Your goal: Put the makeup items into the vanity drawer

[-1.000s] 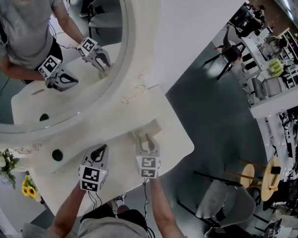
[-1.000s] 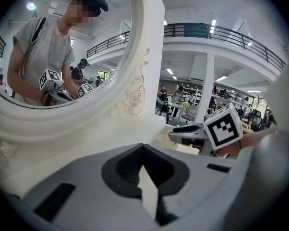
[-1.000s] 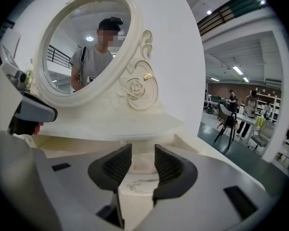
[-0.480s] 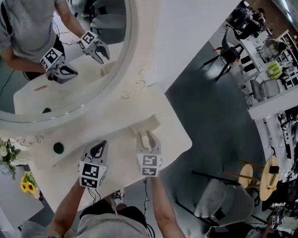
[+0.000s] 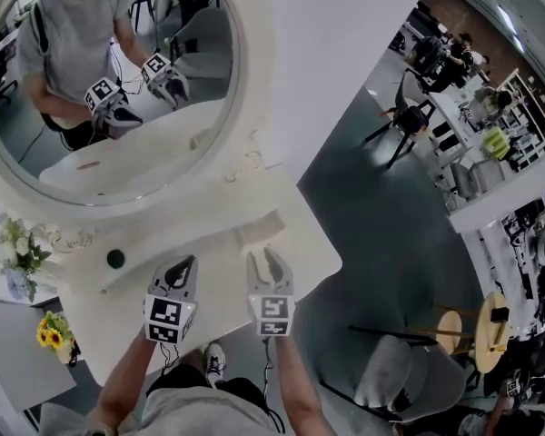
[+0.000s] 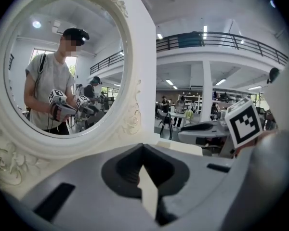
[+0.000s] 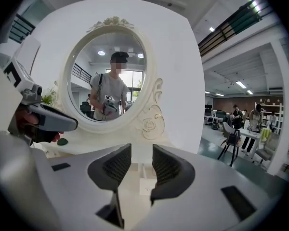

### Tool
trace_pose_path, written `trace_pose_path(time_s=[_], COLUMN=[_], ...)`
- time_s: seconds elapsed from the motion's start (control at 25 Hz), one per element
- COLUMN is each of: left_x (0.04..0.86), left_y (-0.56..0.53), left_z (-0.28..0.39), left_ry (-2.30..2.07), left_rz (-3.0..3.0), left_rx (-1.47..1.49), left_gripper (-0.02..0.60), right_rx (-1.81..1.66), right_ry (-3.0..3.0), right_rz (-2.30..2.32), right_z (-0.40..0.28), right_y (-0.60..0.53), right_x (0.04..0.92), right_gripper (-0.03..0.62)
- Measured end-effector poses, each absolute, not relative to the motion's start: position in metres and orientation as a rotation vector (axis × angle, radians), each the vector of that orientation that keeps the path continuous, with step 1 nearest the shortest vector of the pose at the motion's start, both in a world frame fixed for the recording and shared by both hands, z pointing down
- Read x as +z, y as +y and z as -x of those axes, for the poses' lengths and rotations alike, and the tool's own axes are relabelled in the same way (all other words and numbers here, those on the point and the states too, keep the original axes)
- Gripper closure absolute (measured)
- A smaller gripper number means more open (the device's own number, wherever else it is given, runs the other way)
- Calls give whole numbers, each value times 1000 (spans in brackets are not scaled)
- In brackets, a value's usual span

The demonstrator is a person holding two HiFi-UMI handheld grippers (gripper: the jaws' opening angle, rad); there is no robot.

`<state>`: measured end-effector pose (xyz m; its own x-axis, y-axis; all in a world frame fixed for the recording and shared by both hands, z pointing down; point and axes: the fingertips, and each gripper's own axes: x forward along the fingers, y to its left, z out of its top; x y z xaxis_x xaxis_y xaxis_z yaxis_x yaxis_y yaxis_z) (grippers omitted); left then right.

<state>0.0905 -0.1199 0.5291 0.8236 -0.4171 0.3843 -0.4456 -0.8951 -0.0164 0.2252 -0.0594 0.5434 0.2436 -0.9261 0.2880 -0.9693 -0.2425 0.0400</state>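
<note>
White vanity top (image 5: 213,243) w/ oval mirror (image 5: 195,143) behind; office floor & chairs lying beyond. Dark green round item (image 5: 115,259) is sitting on top, apart from your L gripper (image 5: 188,262), to its left. Small white box (image 5: 259,229) is sitting ahead of R gripper (image 5: 265,260). Cube (image 5: 166,321) is showing b/w square code. You're keeping L fingers pinched together, empty; R fingers apart, empty. Both grippers are sitting further back from box vs. 1 s ago. Flowers (image 5: 16,248) at left.

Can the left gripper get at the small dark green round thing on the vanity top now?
Probably yes: only bare tabletop lies between the left gripper and the green round thing. Its jaws are shut, so they must open first.
</note>
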Motion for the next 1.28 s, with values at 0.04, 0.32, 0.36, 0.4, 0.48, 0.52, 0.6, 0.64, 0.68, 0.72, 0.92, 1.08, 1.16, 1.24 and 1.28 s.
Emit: trace_pose_path(time_s=[0.04,0.32,0.36,0.4,0.48,0.52,0.6,0.64,0.68,0.72,0.92,1.08,1.16,1.24,1.28], left_x=[524,496,494,491,487,486,484,483,482,482,482,481,479,478,477], left_y=[-116,-85,-81,-77,-71,-69,-65,-63,-62,-61,-57,-57,-60,-66,-70], left_z=[-87,-61,-57,-53,-45,-40,-32,-27,-24,-20,-7,3,9,18,23], left_ry=[-703,-768,-777,-785,-803,-811,-829,-838,-847,-855,-884,-914,-938,-971,-991], left_rz=[-2934,-2959,-2960,-2962,-2965,-2966,-2964,-2962,-2958,-2955,-2946,-2937,-2933,-2921,-2913], left_rx=[580,533,529,524,515,511,505,502,500,498,488,481,478,476,475], left_gripper=[581,581,581,581,581,581,581,581,581,581,581,581,581,581,581], right_rx=[293,237,228,215,186,175,160,155,149,142,124,112,96,85,85], right_ry=[-1802,-1900,-1909,-1916,-1927,-1931,-1936,-1937,-1937,-1937,-1954,-1987,-2008,-2037,-2055], right_rz=[-2302,-2276,-2277,-2278,-2275,-2272,-2271,-2274,-2279,-2283,-2264,-2234,-2212,-2183,-2166], right_z=[-221,-184,-180,-175,-166,-161,-153,-150,-147,-145,-134,-123,-116,-107,-101], right_y=[-55,-22,-17,-13,-7,-4,0,3,5,7,12,6,0,-9,-14], right_x=[538,509,506,504,499,497,494,492,490,489,489,485,483,482,481], right_gripper=[448,450,454,462,485,493,513,528,542,558,580,580,580,580,580])
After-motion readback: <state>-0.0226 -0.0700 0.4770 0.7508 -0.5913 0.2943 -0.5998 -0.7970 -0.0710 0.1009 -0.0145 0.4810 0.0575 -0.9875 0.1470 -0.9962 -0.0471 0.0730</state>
